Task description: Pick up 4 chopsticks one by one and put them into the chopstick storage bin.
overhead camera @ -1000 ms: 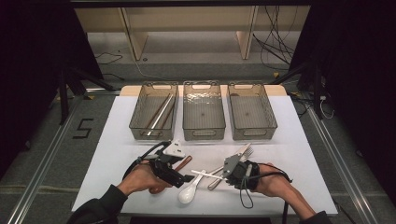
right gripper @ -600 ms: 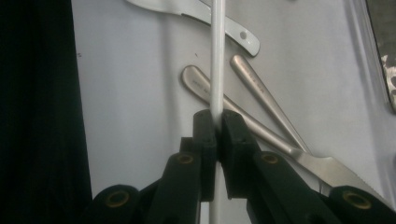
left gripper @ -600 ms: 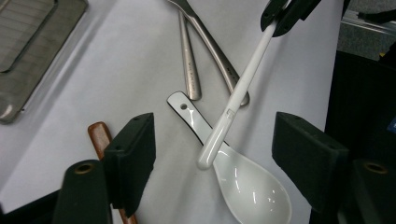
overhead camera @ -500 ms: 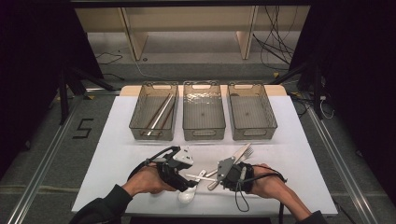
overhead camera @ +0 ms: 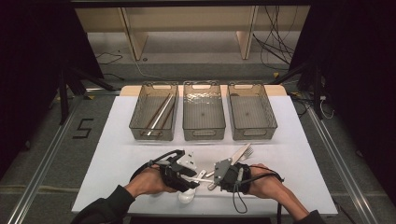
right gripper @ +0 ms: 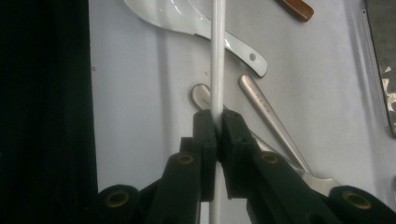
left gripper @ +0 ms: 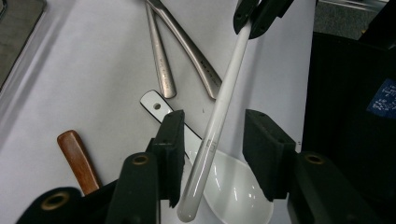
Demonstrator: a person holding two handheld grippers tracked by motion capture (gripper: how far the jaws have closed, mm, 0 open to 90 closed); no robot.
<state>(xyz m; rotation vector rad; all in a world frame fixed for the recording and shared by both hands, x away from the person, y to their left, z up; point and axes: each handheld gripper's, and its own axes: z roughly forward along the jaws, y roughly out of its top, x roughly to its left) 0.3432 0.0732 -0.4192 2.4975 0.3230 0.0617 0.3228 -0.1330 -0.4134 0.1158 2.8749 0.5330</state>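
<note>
My right tongs [right gripper: 218, 122] pinched the thin white glossy rod [left gripper: 219, 100] near one end, holding it above the white table [overhead camera: 116, 158]. My left tongs [left gripper: 212, 140] had just been closing around its other end, pads not yet touching, over the white ceramic spoon [left gripper: 233, 186].

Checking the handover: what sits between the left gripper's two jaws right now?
In the left gripper view, the white chopstick; the jaws have just been closing around it.
</note>
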